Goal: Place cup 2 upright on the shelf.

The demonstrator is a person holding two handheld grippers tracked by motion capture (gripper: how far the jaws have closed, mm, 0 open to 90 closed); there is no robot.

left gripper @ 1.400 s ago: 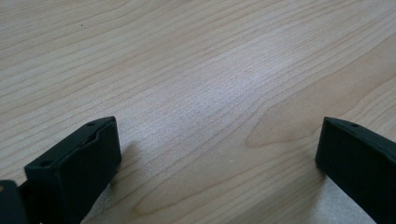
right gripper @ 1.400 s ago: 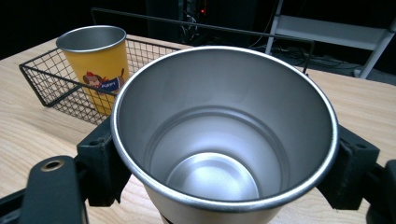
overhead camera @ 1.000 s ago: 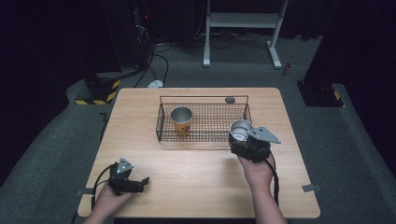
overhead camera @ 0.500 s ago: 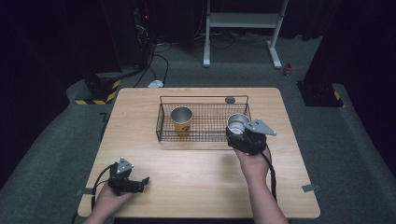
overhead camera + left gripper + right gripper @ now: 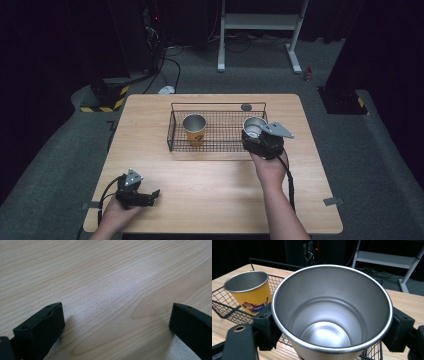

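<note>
High view: my right gripper (image 5: 256,134), clamped on the steel cup (image 5: 253,126), has moved over the basket's (image 5: 218,106) right end.
Yellow cup (image 5: 194,129) to its left; lowering comes next, I judge. Left gripper (image 5: 150,196) rests wide open.

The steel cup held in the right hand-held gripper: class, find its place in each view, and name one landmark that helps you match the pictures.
High view: steel cup right of centre, at the wire basket's right end, clamped in the right hand-held gripper.
Right gripper view: steel cup at centre, mouth open toward the camera.
Left gripper view: wooden table between the jaws.
Shared landmark: the yellow cup in the basket.
</note>
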